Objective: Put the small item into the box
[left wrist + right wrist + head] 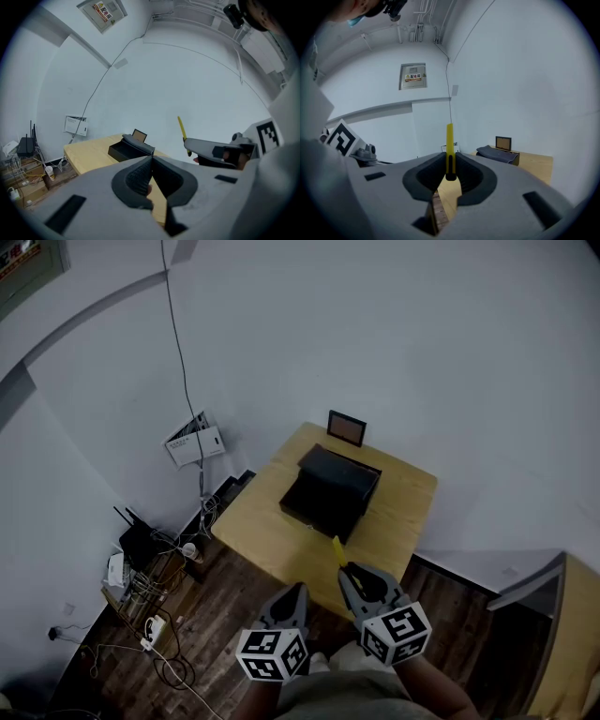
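A slim yellow stick-like item [449, 143] stands upright, pinched between the jaws of my right gripper [450, 165]. In the head view that item [337, 550] sticks out ahead of the right gripper [356, 576], just over the near edge of the wooden table [403, 502]. The open black box [323, 495] sits mid-table with its lid [342, 468] leaning behind it. My left gripper [296, 594] hangs to the left of the right one, short of the table, jaws closed with nothing between them. From the left gripper view the box [123, 151] lies ahead and the yellow item [182, 132] shows at right.
A small framed picture [346, 428] stands at the table's far edge by the white wall. Left of the table on the dark wood floor lie cables, a router and a power strip [150, 629]. A white wall box [195, 442] hangs low. A wooden panel [572, 634] stands at right.
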